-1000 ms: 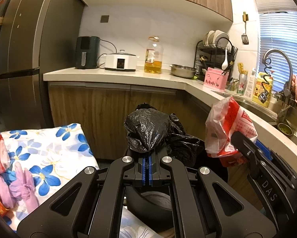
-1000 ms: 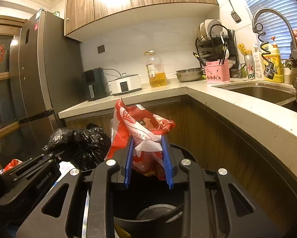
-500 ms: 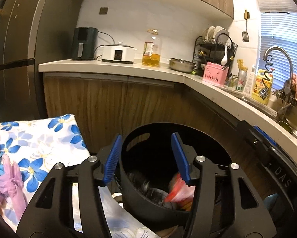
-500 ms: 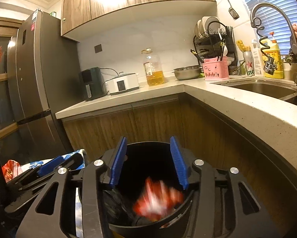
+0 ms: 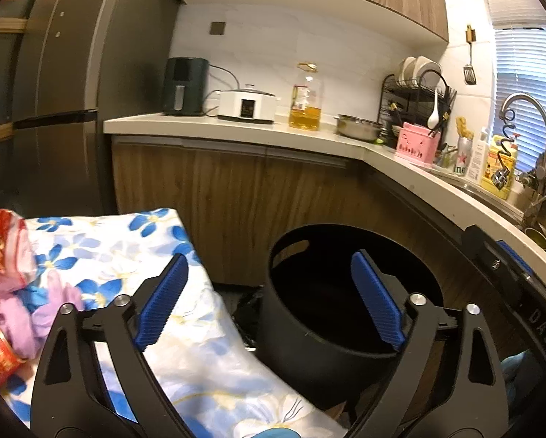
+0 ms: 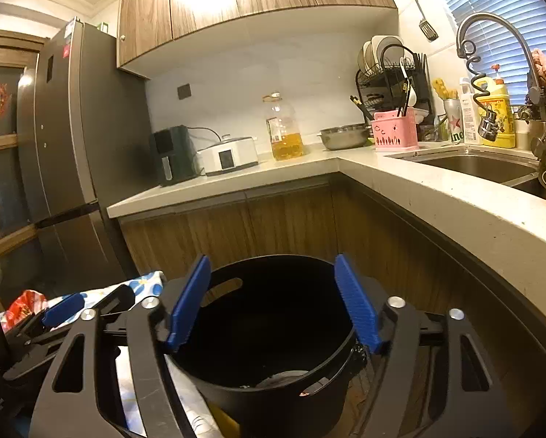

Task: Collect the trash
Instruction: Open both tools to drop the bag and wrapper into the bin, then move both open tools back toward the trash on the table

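Kitchen counter [image 6: 437,189] behind black bin [image 6: 273,328]; both claws, left [image 5: 269,303] and right [image 6: 273,303], wide open, empty; "DAS" lettering.

both wrist cameras looked forward from low down, close above the black trash bin [image 5: 311,323] [image 6: 273,376], facing the counter corner [image 5: 367,151] [image 6: 336,162]. the left view sat further left, over a floral cloth [image 5: 101,252]; both shared bin, counter and fridge [image 5: 64,84] [image 6: 75,153].

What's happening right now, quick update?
Left gripper open, empty. Right gripper open, empty, above black bin. More trash on floral cloth. Nothing blocking.
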`<state>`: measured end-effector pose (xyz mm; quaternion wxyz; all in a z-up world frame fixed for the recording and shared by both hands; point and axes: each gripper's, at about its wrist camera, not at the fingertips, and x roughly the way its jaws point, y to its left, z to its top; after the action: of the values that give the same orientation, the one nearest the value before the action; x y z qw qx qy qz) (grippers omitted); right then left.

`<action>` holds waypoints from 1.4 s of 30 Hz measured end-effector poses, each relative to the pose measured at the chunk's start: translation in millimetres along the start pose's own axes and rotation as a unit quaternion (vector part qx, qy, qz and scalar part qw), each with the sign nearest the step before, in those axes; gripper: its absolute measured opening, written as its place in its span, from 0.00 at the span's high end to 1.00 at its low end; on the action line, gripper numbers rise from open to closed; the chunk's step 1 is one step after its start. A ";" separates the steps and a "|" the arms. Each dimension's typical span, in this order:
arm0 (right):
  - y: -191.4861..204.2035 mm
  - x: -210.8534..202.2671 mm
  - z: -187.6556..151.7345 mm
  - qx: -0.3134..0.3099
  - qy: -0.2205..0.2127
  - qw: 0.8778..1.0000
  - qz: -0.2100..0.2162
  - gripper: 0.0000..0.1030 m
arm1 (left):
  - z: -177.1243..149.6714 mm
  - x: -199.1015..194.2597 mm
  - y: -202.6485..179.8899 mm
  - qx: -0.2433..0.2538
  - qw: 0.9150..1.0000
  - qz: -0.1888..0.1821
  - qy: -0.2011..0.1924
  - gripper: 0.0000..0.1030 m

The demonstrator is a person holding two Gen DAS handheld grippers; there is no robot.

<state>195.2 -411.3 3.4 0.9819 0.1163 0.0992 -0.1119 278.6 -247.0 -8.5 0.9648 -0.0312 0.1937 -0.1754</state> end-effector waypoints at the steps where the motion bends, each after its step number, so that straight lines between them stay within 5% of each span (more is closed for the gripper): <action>1: 0.0 -3.3 0.1 0.001 -0.001 1.000 0.002 0.29 | -0.4 -3.5 1.7 -0.002 1.000 0.003 0.000 0.11; 24: 74.2 -91.4 -32.2 -0.024 -0.017 0.998 0.048 0.27 | -48.2 -158.2 99.4 -0.039 0.986 0.154 -0.039 0.09; 34: 134.7 -113.7 -73.2 -0.040 0.012 0.993 0.111 0.27 | -76.5 -212.9 157.3 -0.063 0.972 0.222 -0.036 0.09; 42: 194.6 -113.7 -99.9 -0.065 0.041 0.980 0.185 0.27 | -96.7 -249.7 208.6 -0.089 0.952 0.291 -0.039 0.09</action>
<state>117.0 -179.5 -26.5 0.9862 0.0732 0.1229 0.0835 93.9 36.6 -33.9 0.9740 -0.0661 0.1719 0.1320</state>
